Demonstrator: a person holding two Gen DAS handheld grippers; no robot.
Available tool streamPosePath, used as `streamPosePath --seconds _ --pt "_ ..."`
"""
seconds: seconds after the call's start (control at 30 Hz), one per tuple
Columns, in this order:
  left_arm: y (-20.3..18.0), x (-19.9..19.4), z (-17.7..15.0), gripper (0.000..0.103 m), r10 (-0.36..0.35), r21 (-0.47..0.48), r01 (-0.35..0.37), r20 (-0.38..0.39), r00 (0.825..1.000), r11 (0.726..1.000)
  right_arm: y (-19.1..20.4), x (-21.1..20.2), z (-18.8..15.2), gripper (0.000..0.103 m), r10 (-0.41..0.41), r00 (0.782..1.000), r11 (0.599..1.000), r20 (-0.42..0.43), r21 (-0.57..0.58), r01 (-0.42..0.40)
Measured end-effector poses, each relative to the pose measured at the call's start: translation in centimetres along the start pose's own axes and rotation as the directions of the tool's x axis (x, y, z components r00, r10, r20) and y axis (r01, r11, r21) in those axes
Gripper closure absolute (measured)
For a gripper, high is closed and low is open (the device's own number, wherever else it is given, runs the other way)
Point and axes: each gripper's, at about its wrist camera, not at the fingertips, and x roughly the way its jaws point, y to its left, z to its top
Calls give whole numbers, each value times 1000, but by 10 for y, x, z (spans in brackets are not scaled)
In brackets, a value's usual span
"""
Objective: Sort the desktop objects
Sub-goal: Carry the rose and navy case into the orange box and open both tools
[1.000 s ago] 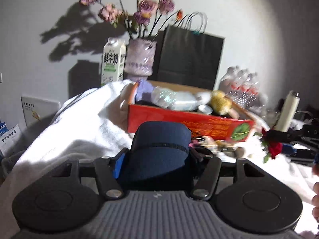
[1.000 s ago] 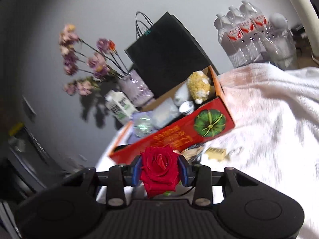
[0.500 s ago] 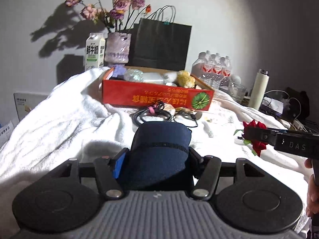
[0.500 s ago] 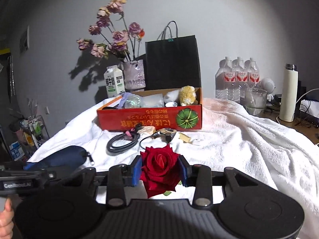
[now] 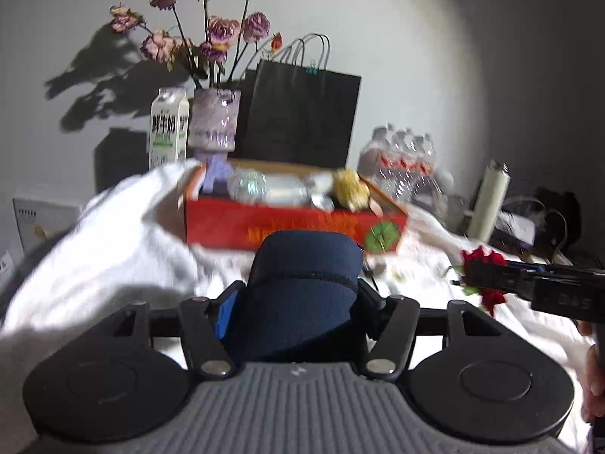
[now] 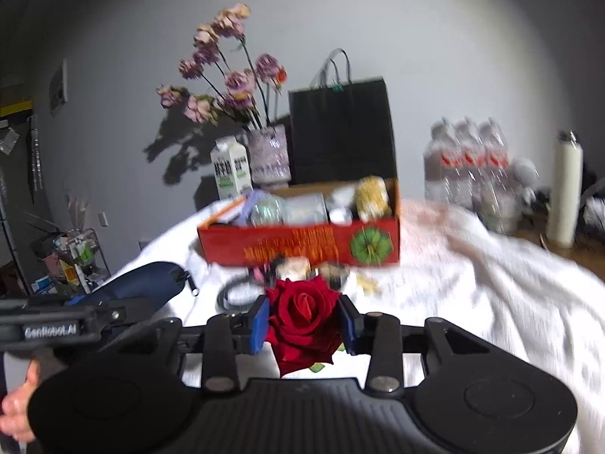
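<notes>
Both grippers had closed in on the red cardboard box (image 6: 298, 240) since a half-second earlier; it filled more of each view, blurred by the motion. My left gripper (image 5: 298, 295) was clamped on the navy zip pouch (image 5: 302, 291), blue pads pressed into its sides. I judged the grip was taken across the pouch's width so the soft body would not sag out. My right gripper (image 6: 302, 325) was clamped on the red rose (image 6: 300, 317), squeezing the bloom itself between the pads, petals bulging above and below. That seemed the only firm purchase; the stem was hidden beneath.

I read both loads as being carried toward the box, which sat on the white towel-like cloth (image 6: 472, 302). It was already crowded: a clear plastic bottle (image 5: 264, 189), a yellow fluffy item (image 6: 372, 193), a small round tin (image 6: 340, 213). Free room looked scarce, so the pouch may have needed laying on top.

Between grippers and box lay a coiled black cable (image 6: 230, 295) and small loose bits, too blurred to name. These could have snagged a low approach. Behind the box stood a milk carton (image 5: 168, 128), a glass vase of dried flowers (image 5: 213, 123), a black paper bag (image 6: 342, 132). Off to the right were packed water bottles (image 6: 469, 162) and a cream flask (image 6: 565, 193).
</notes>
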Motion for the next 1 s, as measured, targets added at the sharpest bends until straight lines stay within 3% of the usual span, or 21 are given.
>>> streamPosePath --seconds 0.17,0.23,0.3,0.47,0.53,0.57,0.67,0.7,0.73,0.77,0.8,0.9,1.0 --pt "16 56 58 41 -30 55 30 -1 1000 998 -14 46 57 67 62 998 998 15 -32 -61" --pt "24 87 83 41 -61 65 64 -47 997 996 -21 75 80 67 85 996 996 -17 -20 -85" --pt "25 118 101 41 -108 134 122 -110 988 984 -28 103 99 67 99 994 995 -37 -5 -99" --pt "27 200 126 41 -93 221 139 -208 974 965 -45 182 127 67 91 987 994 -133 66 -83" --pt "29 232 128 41 -126 258 200 -275 953 945 -48 214 132 67 75 980 995 -184 80 -61" --pt "32 246 129 41 -159 274 251 -318 935 928 -50 228 133 67 65 976 995 -207 87 -48" --pt "46 277 120 39 -241 344 411 -441 864 844 -52 261 131 67 43 965 995 -259 97 -19" --pt "49 283 113 37 -231 371 424 -463 856 826 -51 271 130 67 46 960 995 -276 94 -20" --pt "51 287 108 29 -208 410 422 -471 857 808 -50 280 128 67 49 955 995 -291 93 -23" --pt "53 289 104 21 -191 447 408 -454 870 796 -49 289 127 67 47 952 996 -303 86 -22" --pt "56 288 103 10 -178 461 380 -423 889 802 -46 298 126 67 42 948 997 -316 72 -20" --pt "65 280 109 10 -196 459 368 -379 904 809 -36 328 122 65 35 937 999 -348 41 -22" --pt "69 269 118 8 -202 476 353 -340 918 805 -28 349 118 56 3 916 1000 -401 13 3"
